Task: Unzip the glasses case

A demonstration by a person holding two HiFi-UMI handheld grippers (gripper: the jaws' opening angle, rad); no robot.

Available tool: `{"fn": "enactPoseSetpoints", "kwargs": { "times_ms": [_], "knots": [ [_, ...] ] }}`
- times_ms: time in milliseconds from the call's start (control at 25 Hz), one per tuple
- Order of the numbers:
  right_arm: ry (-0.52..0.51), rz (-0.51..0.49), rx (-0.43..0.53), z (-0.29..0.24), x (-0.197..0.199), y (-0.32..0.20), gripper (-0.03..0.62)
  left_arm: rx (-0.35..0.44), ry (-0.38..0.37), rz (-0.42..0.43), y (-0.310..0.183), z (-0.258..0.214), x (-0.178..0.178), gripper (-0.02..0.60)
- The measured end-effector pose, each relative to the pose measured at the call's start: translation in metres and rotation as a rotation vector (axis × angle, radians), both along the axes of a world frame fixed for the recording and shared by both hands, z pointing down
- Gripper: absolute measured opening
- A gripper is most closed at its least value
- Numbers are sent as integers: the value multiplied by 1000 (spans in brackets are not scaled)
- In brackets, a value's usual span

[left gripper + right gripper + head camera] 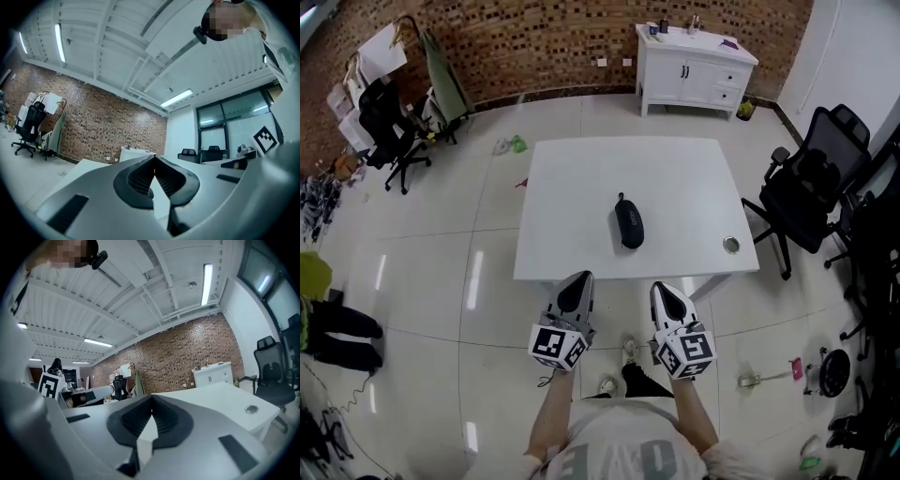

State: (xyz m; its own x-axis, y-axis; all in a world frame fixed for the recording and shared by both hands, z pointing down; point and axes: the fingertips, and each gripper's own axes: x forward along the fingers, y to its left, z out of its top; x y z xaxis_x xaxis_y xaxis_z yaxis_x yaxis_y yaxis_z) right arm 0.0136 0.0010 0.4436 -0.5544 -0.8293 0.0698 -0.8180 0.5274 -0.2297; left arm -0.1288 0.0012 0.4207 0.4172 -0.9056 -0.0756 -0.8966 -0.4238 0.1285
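I count one glasses case (628, 222), a dark, oblong, rounded pouch, lying flat near the middle of the single white rectangular surface (581, 187). Its long axis runs away from me toward the far edge, with the far end leaning slightly left. A small tab or loop sticks out at that far end. From here I cannot tell how far the zip is closed. One other thing shares the surface: a small round metal disc (731, 245) near the front right corner, well apart from the case. I have two tools, side by side at the near edge and both pointing level toward the surface. The left tool (580, 277) and the right tool (662, 287) each have their dark ribbed pads brought together at the tips. Neither has anything between its pads, and both are well short of the case. Beyond the surface, one white cabinet (694, 70) stands against the brick wall (544, 37). I count two black office chairs clearly, one black chair (811, 183) to the right of the surface and another black chair (384, 127) far left. The floor is pale glossy tile (441, 244).
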Motion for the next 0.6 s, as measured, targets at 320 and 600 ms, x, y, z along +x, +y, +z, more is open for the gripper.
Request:
{"fn": "enactPoseSetpoints", "kwargs": {
  "times_ms": [320, 600],
  "knots": [
    [-3, -46, 4, -6, 11, -115, -3, 5, -4, -52, -116, -9, 11, 2],
    [-5, -53, -25, 6, 13, -166, -3, -36, -24, -28, -169, 5, 26, 2]
  ]
}}
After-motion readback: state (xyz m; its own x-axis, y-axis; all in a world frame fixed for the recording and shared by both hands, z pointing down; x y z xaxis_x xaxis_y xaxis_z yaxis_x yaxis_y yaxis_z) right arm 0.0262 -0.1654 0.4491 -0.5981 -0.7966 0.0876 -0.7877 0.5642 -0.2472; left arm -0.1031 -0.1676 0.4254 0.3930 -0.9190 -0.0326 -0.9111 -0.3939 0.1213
